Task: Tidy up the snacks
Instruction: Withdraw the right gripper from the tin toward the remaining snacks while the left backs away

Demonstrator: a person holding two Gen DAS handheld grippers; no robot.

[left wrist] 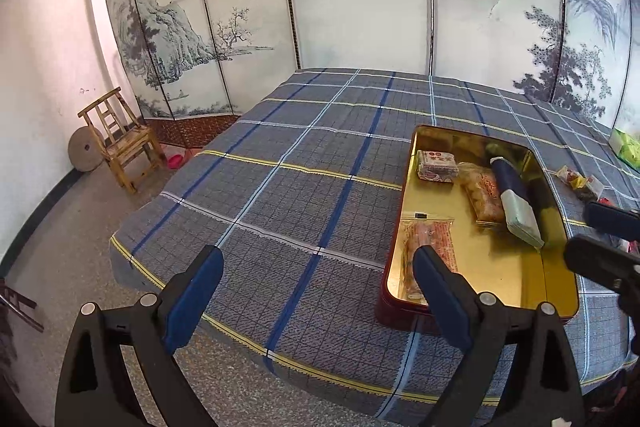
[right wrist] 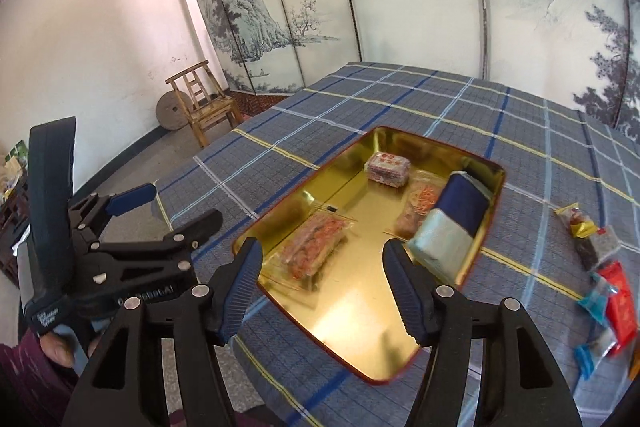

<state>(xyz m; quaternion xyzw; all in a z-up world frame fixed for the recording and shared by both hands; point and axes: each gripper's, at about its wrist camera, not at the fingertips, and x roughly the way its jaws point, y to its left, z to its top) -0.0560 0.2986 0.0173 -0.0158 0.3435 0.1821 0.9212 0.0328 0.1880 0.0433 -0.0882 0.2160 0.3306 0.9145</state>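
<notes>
right gripper [right wrist: 322, 287] spread, ribbed pads | gold rectangular tin [right wrist: 360, 327] glossy | crinkly packets [right wrist: 608, 291]

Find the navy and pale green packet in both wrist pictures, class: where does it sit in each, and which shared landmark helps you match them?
Left wrist view: the navy and pale green packet lies right of centre, along the right side of the gold tin.
Right wrist view: the same packet lies just right of centre, against the tin's right wall.
Shared landmark: the wooden chair by the white wall.
</notes>
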